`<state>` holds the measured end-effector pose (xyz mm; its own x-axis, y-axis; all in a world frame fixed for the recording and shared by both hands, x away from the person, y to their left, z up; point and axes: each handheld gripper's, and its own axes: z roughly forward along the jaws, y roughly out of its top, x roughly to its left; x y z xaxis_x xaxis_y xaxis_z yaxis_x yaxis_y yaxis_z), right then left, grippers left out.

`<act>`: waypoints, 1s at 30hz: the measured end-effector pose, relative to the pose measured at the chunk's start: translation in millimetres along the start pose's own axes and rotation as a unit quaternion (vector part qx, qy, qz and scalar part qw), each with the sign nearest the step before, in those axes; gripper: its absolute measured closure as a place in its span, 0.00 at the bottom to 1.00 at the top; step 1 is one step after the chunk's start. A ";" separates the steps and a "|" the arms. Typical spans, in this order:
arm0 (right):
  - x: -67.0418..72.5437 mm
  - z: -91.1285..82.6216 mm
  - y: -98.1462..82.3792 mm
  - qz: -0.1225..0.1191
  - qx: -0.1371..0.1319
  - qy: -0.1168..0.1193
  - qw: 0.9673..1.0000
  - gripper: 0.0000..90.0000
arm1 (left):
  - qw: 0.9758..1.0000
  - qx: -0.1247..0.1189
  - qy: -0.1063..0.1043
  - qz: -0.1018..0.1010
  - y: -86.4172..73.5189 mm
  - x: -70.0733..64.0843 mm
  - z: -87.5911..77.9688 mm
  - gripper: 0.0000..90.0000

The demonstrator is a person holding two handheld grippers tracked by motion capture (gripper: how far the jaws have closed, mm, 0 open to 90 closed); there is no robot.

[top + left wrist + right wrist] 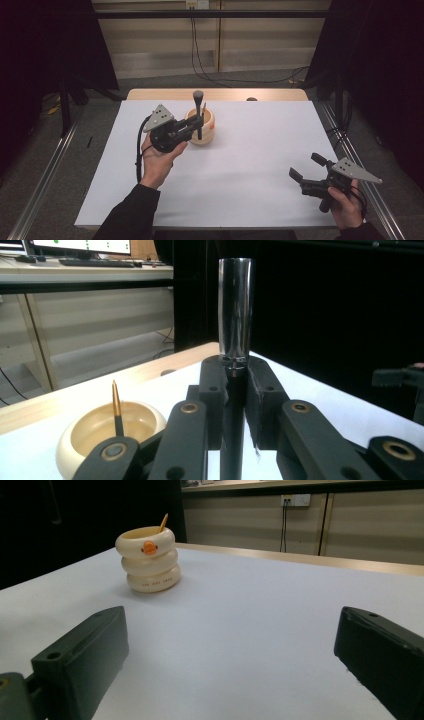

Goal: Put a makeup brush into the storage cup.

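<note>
My left gripper [194,128] is shut on a black stick with a chrome top [198,107] and holds it upright just above and in front of a cream ringed cup [209,132]. In the left gripper view the jaws [235,390] clamp the stick's dark shaft, and its chrome top [235,310] rises above them. The cup [70,442] stands below at the left with a thin gold-tipped pen [116,407] leaning inside. My right gripper [306,167] hovers open near the table's right front corner, nothing between its jaws [230,655]. It faces the cup [149,562] from well away.
The white table top [240,165] lies bare between the cup and the right gripper. A wooden strip [225,94] runs along the far edge. Metal rails [45,175] flank the table, and cables hang by the back wall [200,60].
</note>
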<state>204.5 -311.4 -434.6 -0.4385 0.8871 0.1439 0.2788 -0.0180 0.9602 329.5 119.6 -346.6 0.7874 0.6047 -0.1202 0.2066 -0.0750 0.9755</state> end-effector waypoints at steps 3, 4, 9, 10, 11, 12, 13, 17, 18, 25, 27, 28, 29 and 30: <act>-1.3 2.3 -3.1 -0.003 0.005 -0.006 1.000 0.01 | 1.000 -0.001 0.010 0.006 6.6 0.6 -1.8 0.88; -2.2 2.9 -3.9 -0.009 0.006 -0.005 1.000 0.01 | 1.000 -0.005 0.005 0.007 8.4 1.7 -1.8 0.88; -2.2 3.4 -4.6 -0.011 0.009 -0.005 1.000 0.01 | 1.000 0.000 0.023 0.011 12.7 7.3 3.0 0.88; -1.8 3.5 -4.8 -0.008 0.010 -0.004 1.000 0.02 | 1.000 0.000 0.026 0.015 12.4 9.1 5.1 0.88; -1.0 4.4 -4.9 -0.002 0.006 -0.006 1.000 0.02 | 0.999 0.005 0.029 0.021 12.2 11.3 6.4 0.88; -1.5 4.4 -5.1 -0.003 0.008 -0.002 1.000 0.02 | 1.000 0.001 0.026 0.015 11.1 13.9 8.8 0.88; -2.1 4.4 -5.2 -0.005 0.010 -0.001 1.000 0.02 | 0.999 0.004 0.032 0.011 10.5 16.1 10.7 0.88; -1.6 5.4 -5.9 -0.004 0.008 0.000 1.000 0.01 | 0.999 0.009 0.041 0.007 10.6 23.8 18.0 0.88; -2.0 4.9 -5.8 -0.006 0.010 0.002 1.000 0.01 | 0.999 0.010 0.038 0.012 11.6 24.6 18.6 0.88; -1.2 5.7 -6.7 -0.014 0.017 0.004 1.000 0.01 | 0.999 0.003 0.036 0.013 17.1 30.2 24.4 0.88; -1.2 5.9 -6.7 -0.013 0.018 0.006 1.000 0.01 | 0.999 0.003 0.043 0.003 16.7 32.8 26.6 0.88; -0.6 6.2 -6.4 -0.007 0.014 0.003 1.000 0.01 | 0.999 0.006 0.048 0.007 16.4 34.7 28.0 0.88; -0.9 6.1 -6.5 -0.009 0.014 0.003 1.000 0.02 | 0.999 0.006 0.049 0.007 16.3 36.4 28.9 0.88; -1.7 5.5 -6.5 -0.011 0.015 0.005 1.000 0.02 | 0.999 0.007 0.046 0.004 16.7 38.9 27.9 0.88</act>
<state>208.2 -310.2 -442.4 -0.4530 0.8828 0.1245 0.2949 0.0166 0.9554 379.8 119.7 -340.1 0.7329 0.6738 -0.0946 0.2093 -0.0909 0.9736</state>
